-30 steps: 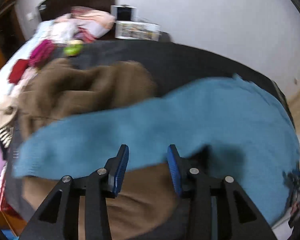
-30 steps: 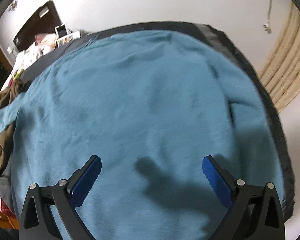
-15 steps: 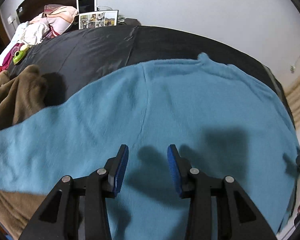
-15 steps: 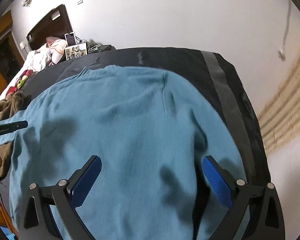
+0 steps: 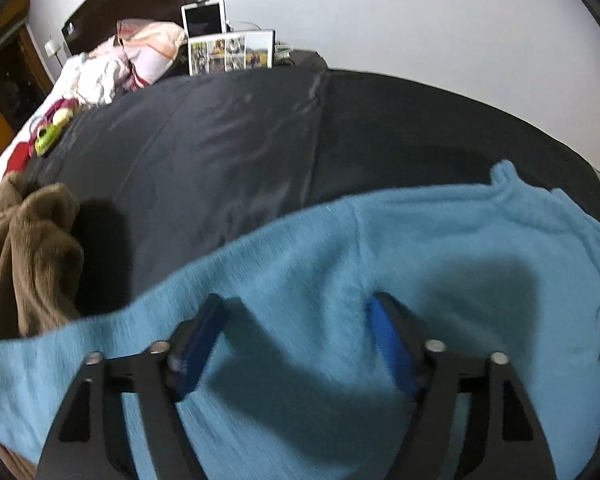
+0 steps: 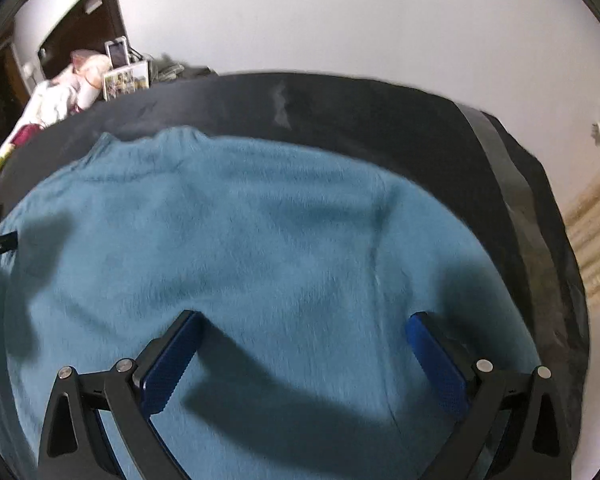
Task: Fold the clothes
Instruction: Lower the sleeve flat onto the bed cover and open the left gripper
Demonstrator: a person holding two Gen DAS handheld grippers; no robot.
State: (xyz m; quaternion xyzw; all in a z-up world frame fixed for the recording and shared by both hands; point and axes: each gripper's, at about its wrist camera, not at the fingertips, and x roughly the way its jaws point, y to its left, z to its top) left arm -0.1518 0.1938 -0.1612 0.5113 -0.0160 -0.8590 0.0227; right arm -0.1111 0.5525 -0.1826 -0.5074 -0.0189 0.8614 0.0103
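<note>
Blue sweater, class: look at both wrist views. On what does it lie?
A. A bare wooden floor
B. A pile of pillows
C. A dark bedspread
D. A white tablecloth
C: the blue sweater lies spread flat on a dark bedspread, which shows all along its far edge in both views.

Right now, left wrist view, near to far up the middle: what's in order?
Left tongs, open and empty → blue sweater → dark bedspread → photo collage frame → white wall.
</note>
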